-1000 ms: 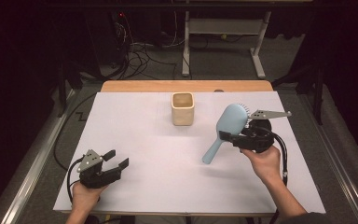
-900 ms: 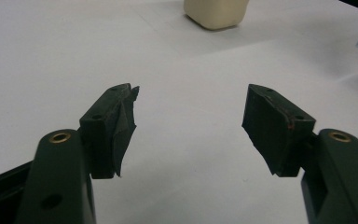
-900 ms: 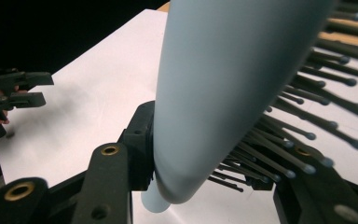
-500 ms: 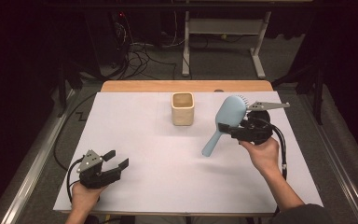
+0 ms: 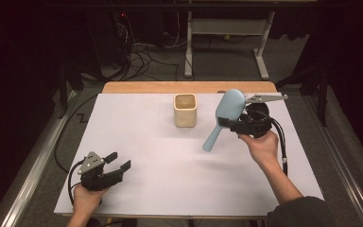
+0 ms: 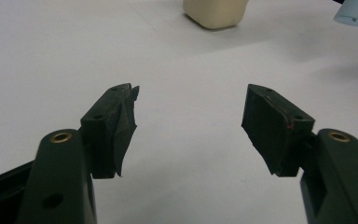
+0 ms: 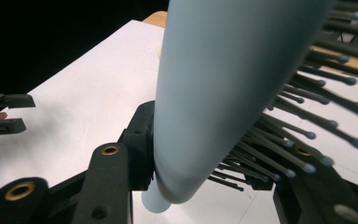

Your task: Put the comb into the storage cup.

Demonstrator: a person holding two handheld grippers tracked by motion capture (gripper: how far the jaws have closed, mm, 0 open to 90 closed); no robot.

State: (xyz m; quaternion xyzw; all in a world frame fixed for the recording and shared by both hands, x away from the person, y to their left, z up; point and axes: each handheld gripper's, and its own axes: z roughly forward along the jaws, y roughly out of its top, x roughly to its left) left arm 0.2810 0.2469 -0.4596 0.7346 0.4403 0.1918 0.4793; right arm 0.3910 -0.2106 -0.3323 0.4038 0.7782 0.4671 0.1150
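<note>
No writing can be read on anything. The right hand-held gripper [image 5: 238, 124] pinches a pale blue plastic hairbrush [image 5: 224, 116] at its neck, lifted above the white bench [image 5: 170, 161], handle slanting toward 7 o'clock. A cream square cup [image 5: 185, 110] stands at its 9 o'clock. The left hand-held gripper [image 5: 118, 161] rests spread, well apart.

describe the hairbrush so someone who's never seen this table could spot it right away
Start at the white table and look to its far right side, right of the cream cup. There the right gripper holds the hairbrush above the surface. It is the one pale blue thing, an oval head with dark bristles and a handle slanting down-left.
</note>
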